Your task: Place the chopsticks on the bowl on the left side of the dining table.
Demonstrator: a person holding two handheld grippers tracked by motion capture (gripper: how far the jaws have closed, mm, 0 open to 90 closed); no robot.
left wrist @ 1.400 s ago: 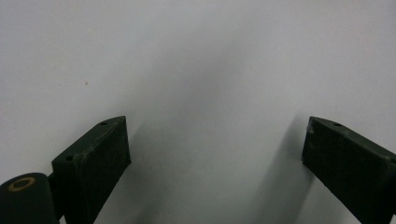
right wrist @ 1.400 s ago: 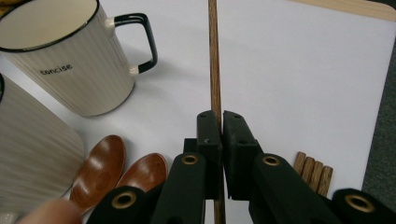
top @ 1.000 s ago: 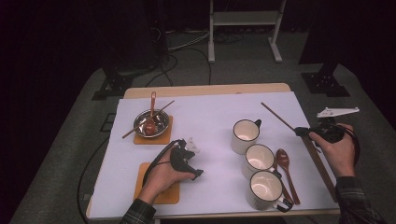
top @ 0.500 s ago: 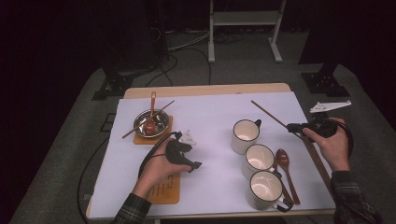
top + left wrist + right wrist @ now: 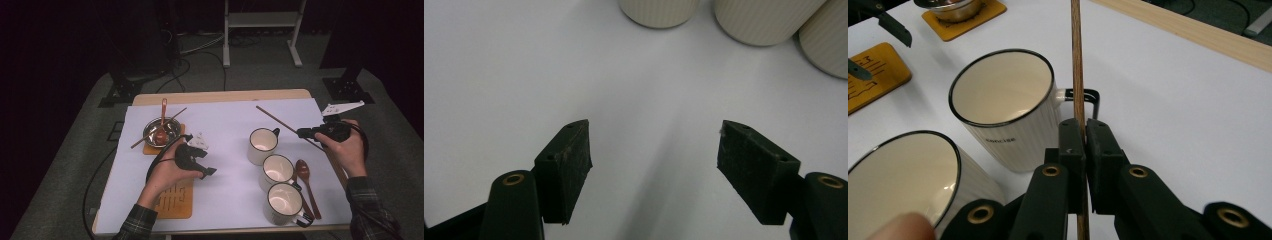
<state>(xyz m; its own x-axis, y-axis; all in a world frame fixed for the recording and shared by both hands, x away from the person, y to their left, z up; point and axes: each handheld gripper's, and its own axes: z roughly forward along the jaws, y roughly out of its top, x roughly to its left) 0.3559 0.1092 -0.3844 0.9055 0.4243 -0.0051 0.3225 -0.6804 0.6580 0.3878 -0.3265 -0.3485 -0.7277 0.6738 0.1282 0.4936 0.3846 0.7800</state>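
My right gripper (image 5: 301, 133) is shut on a long brown chopstick (image 5: 274, 118), gripped near its middle, right of the mugs. In the right gripper view the chopstick (image 5: 1077, 70) runs straight up out of the shut gripper (image 5: 1084, 134), past the handle of the nearest cream mug (image 5: 1005, 107). My left gripper (image 5: 206, 163) hovers over the white table between the orange coaster (image 5: 176, 201) and the mugs. Its jaws have just been closing and still stand open (image 5: 654, 165) with nothing between them.
Three cream mugs (image 5: 263, 145) (image 5: 277, 170) (image 5: 285, 202) stand in a diagonal row at the right, with a wooden spoon (image 5: 305, 182) beside them. At the back left a metal bowl (image 5: 161, 132) holds a spoon and a chopstick on a second orange coaster.
My right hand has carried the chopstick to the left, toward the mugs. The left hand has risen off the orange coaster and moved away from the person.
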